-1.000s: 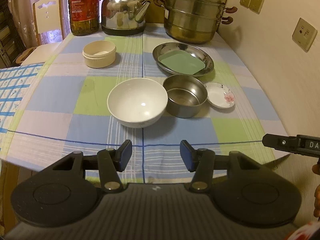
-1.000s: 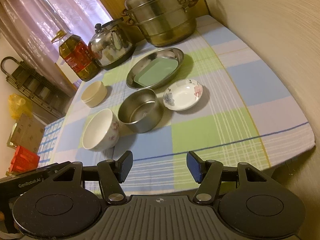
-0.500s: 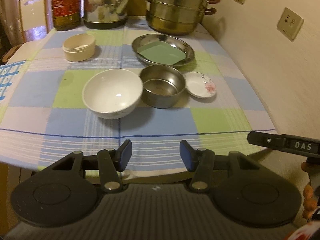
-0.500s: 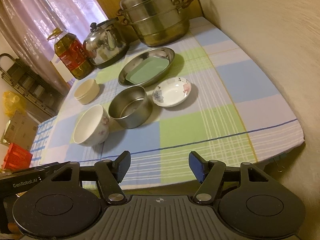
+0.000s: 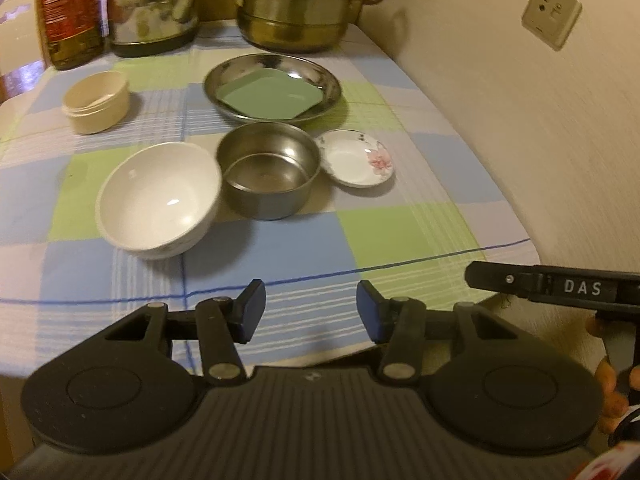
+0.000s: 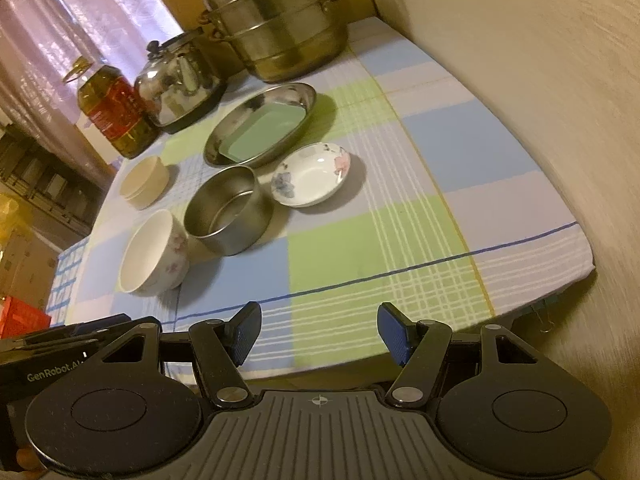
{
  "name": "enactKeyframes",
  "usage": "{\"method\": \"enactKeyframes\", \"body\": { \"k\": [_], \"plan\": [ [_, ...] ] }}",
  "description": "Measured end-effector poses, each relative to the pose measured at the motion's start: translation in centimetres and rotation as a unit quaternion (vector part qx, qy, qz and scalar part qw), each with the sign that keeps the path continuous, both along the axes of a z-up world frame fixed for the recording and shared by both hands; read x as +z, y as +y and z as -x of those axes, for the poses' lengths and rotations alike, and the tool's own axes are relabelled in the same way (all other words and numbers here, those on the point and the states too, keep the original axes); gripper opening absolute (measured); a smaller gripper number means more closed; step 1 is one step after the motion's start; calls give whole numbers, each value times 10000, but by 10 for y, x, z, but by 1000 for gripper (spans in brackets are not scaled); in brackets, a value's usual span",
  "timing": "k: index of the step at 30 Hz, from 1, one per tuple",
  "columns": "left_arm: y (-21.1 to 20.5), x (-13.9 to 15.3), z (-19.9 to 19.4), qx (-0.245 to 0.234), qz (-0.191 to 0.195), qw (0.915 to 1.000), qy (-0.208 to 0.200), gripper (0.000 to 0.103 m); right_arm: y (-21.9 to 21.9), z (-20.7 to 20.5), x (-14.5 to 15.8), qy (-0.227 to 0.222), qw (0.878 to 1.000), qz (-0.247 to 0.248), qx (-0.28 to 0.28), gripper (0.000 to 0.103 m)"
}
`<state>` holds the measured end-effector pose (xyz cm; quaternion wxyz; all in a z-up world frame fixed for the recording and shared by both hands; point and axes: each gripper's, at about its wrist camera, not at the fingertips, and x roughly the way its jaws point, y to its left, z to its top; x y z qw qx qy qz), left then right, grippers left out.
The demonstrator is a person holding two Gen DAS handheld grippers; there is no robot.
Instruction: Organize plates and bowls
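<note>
Checked cloth: blue, green and white squares cover the counter (image 5: 400, 236); its near edge lies just beyond both sets of fingers.
Left gripper (image 5: 311, 312): at 6 o'clock in its own view, off the counter's near edge; fingers apart and closing, with nothing between them.
Right gripper (image 6: 318, 332): at 6 o'clock in its own view, fingers spread wide, nothing between them, no dish touched.
White bowl (image 5: 160, 196): nearest dish, about 10 o'clock from the left fingers, upright and empty.
Steel bowl (image 5: 270, 170): just right of the white bowl, looking to touch it, at 12 o'clock, empty.
Flowered saucer (image 5: 356, 158): at 1 o'clock, just beside the steel bowl's right rim.
Steel plate (image 5: 328, 80): behind the steel bowl, with a green square plate (image 5: 270, 94) lying in it.
Cream tub (image 5: 96, 102): at 11 o'clock, well apart from the other dishes.
Far row: oil bottle (image 5: 68, 12), kettle (image 5: 154, 12) and steamer pot (image 5: 296, 4) along the back edge.
Done: one pairing only, the green plate sitting in the steel one.
Left: by my judgement nearly everything; both bowls and the saucer sit separately, unstacked, and no dish is held.
</note>
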<state>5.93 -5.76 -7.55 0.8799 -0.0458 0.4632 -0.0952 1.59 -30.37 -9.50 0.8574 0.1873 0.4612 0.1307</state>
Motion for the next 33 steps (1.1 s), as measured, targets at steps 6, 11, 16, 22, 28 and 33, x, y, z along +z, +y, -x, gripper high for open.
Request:
{"method": "enactKeyframes", "body": {
  "k": [6, 11, 16, 22, 28, 33],
  "plan": [
    [-13, -5, -29, -361, 113, 9993, -70, 45, -4, -19, -4, 65, 9998, -47, -195, 64],
    [-20, -7, -58, -655, 227, 9974, -204, 43, -5, -40, -7, 0, 9993, 1, -374, 64],
    [-23, -10, -89, -868, 270, 9955, -271, 41, -3, -65, -14, -78, 9983, -95, -576, 60],
    [-23, -15, -126, -1064, 236, 9937, -264, 39, 1, -98, -27, -86, 9965, -348, -761, 42],
    [-24, -21, -159, -1237, 171, 9919, -226, 38, 4, -129, -45, 28, 9943, -449, -970, 33],
    [-28, -28, -182, -1375, 101, 9903, -145, 38, 3, -151, -65, 227, 9918, -541, -1133, 20]
  ]
}}
